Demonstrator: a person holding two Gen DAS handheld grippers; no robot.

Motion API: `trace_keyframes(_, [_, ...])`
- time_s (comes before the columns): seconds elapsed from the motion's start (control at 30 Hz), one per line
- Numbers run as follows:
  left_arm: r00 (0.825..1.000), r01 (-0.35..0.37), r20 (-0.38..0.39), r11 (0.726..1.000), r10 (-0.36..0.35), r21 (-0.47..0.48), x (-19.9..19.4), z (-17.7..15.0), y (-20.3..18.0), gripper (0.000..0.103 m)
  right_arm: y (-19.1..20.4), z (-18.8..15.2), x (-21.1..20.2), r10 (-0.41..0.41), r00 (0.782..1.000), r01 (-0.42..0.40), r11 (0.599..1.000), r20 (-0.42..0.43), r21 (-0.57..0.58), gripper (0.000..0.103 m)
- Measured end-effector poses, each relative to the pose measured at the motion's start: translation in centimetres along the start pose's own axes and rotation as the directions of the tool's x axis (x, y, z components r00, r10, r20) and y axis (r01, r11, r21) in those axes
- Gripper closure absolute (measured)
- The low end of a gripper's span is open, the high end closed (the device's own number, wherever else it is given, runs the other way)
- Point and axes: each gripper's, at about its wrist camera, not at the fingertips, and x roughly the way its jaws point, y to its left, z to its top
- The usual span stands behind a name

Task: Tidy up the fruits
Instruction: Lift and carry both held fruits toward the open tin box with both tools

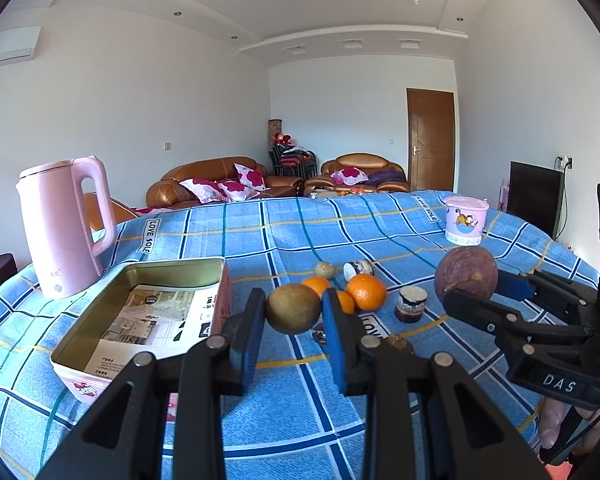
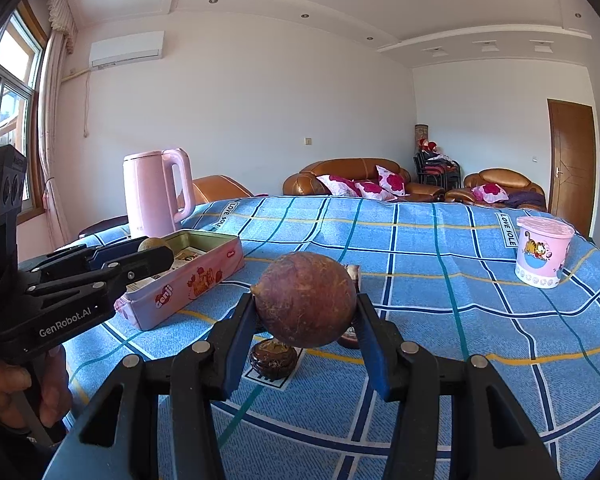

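Note:
My left gripper is shut on a round greenish-brown fruit and holds it above the cloth, just right of the open pink tin. My right gripper is shut on a larger purple-brown fruit, also lifted; it shows at the right of the left wrist view. Oranges and a small pale fruit lie on the cloth behind the left gripper. The left gripper with its fruit shows over the tin in the right wrist view.
A pink kettle stands behind the tin at the left. A pink cartoon cup stands at the far right. Small dark jars and a small brown item sit on the blue checked cloth.

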Motion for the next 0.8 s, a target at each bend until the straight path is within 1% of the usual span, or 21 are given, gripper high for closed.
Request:
trace_keyframes(0.17, [0.998,-0.046,-0.033,0.999,0.046,0.007,0.5,0.2,1.0,0.072,1.3,0.8,0.8,0.02,1.0,-0.021,0.999,-0.015,-0.025,0.052])
trace_keyframes(0.27, [0.996,-0.072,-0.047,0.997,0.072,-0.01,0.7,0.3,2.4,0.072,2.2,1.6,1.7,0.033,0.999,-0.034,0.999,-0.028,-0.042,0.052])
trace_keyframes(0.4, [0.992,-0.111,-0.063,0.993,0.108,-0.039,1.0,0.4,4.7,0.073,3.5,2.8,3.2,0.07,0.997,-0.072,0.996,-0.041,-0.048,0.052])
trace_keyframes(0.5, [0.986,-0.146,-0.085,0.988,0.141,-0.056,1.5,0.5,6.7,0.072,4.5,3.8,4.5,0.09,0.994,-0.093,0.994,-0.063,-0.055,0.052])
trace_keyframes(0.67, [0.971,-0.21,-0.136,0.974,0.198,-0.082,2.5,0.4,10.3,0.073,6.4,5.0,6.9,0.131,0.985,-0.138,0.988,-0.109,-0.065,0.052])
trace_keyframes(0.8, [0.96,-0.238,-0.172,0.968,0.222,-0.082,3.4,0.4,12.4,0.073,8.2,5.4,9.0,0.152,0.976,-0.168,0.981,-0.155,-0.092,0.052])
